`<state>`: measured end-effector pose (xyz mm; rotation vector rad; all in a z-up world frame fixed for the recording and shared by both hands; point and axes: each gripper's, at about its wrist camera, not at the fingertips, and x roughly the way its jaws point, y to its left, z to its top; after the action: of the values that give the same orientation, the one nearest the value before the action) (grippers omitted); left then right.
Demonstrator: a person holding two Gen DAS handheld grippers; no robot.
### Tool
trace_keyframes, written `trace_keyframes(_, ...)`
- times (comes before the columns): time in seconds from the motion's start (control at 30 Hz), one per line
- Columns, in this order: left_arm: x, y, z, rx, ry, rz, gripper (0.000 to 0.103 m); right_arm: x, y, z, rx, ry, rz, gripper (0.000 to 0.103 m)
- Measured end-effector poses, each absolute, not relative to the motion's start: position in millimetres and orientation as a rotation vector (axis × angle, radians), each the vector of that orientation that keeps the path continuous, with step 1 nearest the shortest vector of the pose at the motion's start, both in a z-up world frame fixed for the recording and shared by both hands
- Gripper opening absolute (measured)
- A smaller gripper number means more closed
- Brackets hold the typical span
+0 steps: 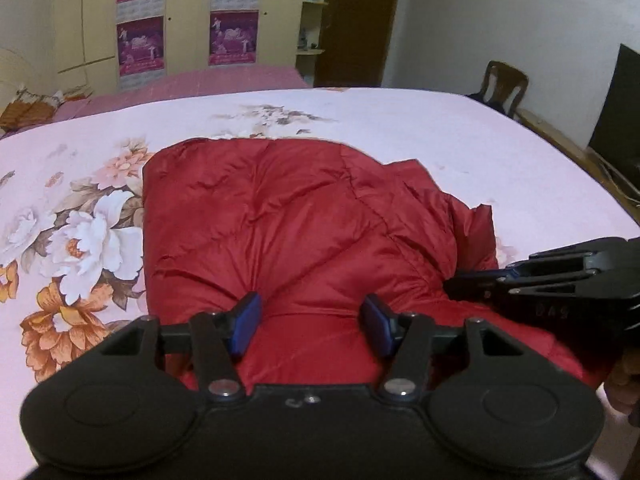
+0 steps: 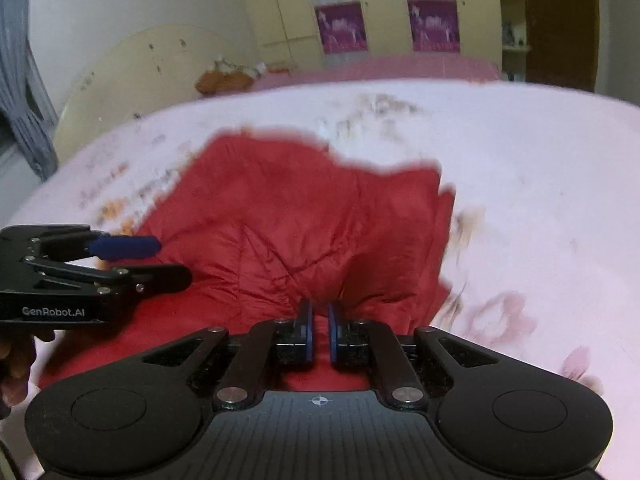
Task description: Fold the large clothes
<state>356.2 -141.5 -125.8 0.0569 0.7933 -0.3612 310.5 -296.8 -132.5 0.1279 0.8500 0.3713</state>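
Observation:
A red puffy jacket [image 1: 288, 216] lies partly folded on the pink floral bed sheet [image 1: 460, 140]; it also shows in the right wrist view [image 2: 304, 216]. My left gripper [image 1: 312, 312] is open, its blue pads [image 1: 246, 320] pressed against the jacket's near edge, with red fabric bulging between them. My right gripper [image 2: 320, 320] is shut on a bunched fold of the jacket's near edge. The right gripper shows at the right in the left wrist view [image 1: 472, 284], and the left gripper shows at the left in the right wrist view [image 2: 160, 260].
The bed fills both views. A second pink bed [image 1: 224, 80] and a yellow wardrobe with posters [image 1: 188, 20] stand behind. A wooden chair [image 1: 502, 84] and a dark screen [image 1: 618, 108] stand at the right. A curved headboard [image 2: 132, 80] is at the far left.

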Motion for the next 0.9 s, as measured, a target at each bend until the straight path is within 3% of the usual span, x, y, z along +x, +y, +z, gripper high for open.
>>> trace_keyframes(0.23,292.5,-120.1,-91.8,0.006,0.752,-0.364,0.053,259.7,-313.1,-80.8,0.135,0.775,0.491,0.007)
trace_keyframes(0.43,261.3,-135.2,-118.8,0.045,0.791,-0.333,0.053,231.5,-294.2,-125.4,0.106,0.906,0.56,0.007)
trace_keyframes(0.57,265.8,-115.4,-94.4,-0.015,0.749,-0.304,0.051,232.1,-303.1,-101.6,0.126,0.848,0.532,0.007)
trace_keyframes(0.6,269.7,-108.3,-91.5,-0.032,0.727,-0.288,0.056,233.1,-310.8,-92.3,0.138,0.8,0.502,0.009)
trace_keyframes(0.63,275.7,-102.7,-89.2,-0.048,0.711,-0.267,0.063,236.4,-318.8,-85.4,0.153,0.761,0.466,0.018)
trace_keyframes(0.67,282.9,-98.7,-87.3,-0.059,0.693,-0.241,0.064,241.3,-325.5,-81.7,0.166,0.73,0.434,0.063)
trace_keyframes(0.7,290.9,-96.3,-85.9,-0.067,0.673,-0.231,0.064,244.8,-330.5,-78.9,0.173,0.684,0.408,0.078)
trace_keyframes(0.73,298.1,-96.5,-84.4,-0.072,0.664,-0.223,0.063,251.7,-333.2,-77.1,0.173,0.657,0.402,0.076)
trace_keyframes(0.77,308.3,-94.9,-83.8,-0.081,0.662,-0.215,0.063,264.4,-335.3,-77.1,0.181,0.666,0.393,0.055)
trace_keyframes(0.8,315.3,-94.3,-83.9,-0.091,0.664,-0.217,0.059,273.1,-337.0,-78.8,0.198,0.685,0.396,0.019)
trace_keyframes(0.83,321.4,-93.9,-84.9,-0.1,0.669,-0.223,0.056,281.0,-338.6,-80.7,0.214,0.701,0.398,0.008)
trace_keyframes(0.9,335.1,-94.7,-89.7,-0.105,0.686,-0.232,0.055,290.6,-336.7,-84.1,0.204,0.685,0.399,0.005)
